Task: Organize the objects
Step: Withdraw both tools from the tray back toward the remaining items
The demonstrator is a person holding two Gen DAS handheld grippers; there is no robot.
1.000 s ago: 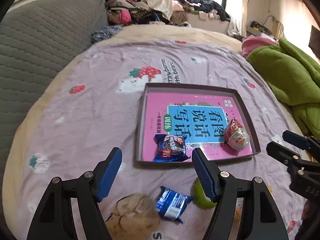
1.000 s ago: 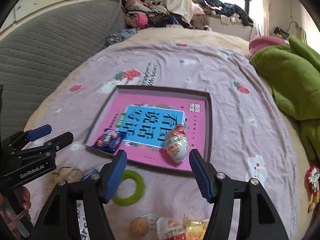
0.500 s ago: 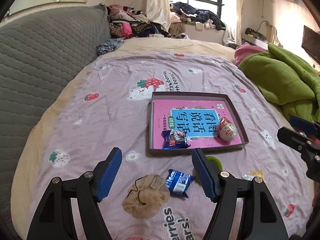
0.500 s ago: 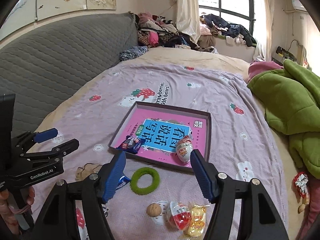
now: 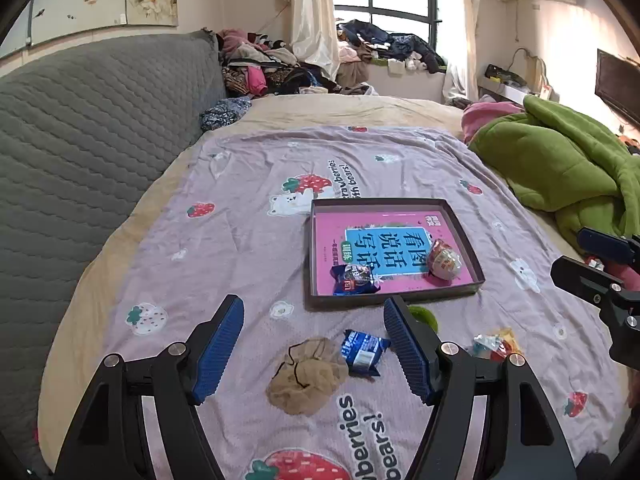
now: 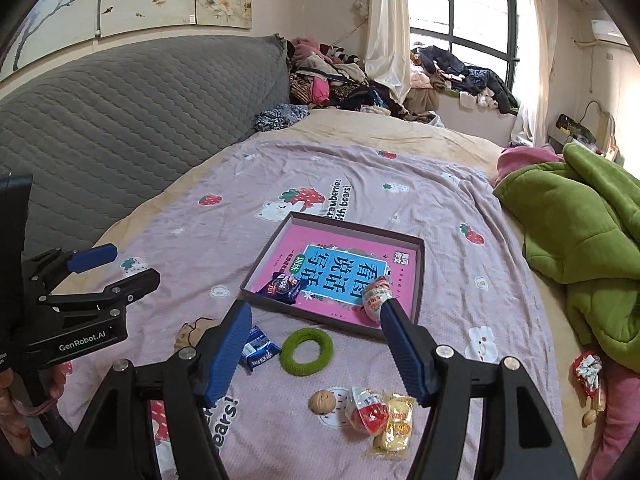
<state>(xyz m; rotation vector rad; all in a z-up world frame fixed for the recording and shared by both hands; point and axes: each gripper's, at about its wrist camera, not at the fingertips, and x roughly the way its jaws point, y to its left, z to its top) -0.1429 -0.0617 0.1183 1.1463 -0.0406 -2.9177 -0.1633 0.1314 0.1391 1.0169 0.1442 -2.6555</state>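
Note:
A dark shallow box (image 5: 460, 224) (image 6: 420, 276) with a pink book inside lies on the bedspread. It holds a blue snack packet (image 5: 354, 280) (image 6: 280, 286) and a foil egg (image 5: 443, 265) (image 6: 376, 298). In front of the box lie a blue packet (image 5: 363, 351) (image 6: 258, 348), a tan hair net (image 5: 306, 376), a green ring (image 6: 307, 351), a walnut (image 6: 322, 402), a red egg (image 6: 368, 410) and a yellow sweet pack (image 6: 394, 420). My left gripper (image 5: 314, 348) and right gripper (image 6: 316, 354) are both open and empty, held above these things.
A grey quilted headboard (image 5: 80, 140) runs along the left. A green duvet (image 5: 560, 168) is heaped on the right. Clothes are piled by the window (image 5: 280, 68). A wrapped item and a walnut (image 6: 588, 376) lie at the bed's right edge.
Both grippers have pulled back and up from the box, so more of the bed shows. Both stay open and empty. The objects have not moved.

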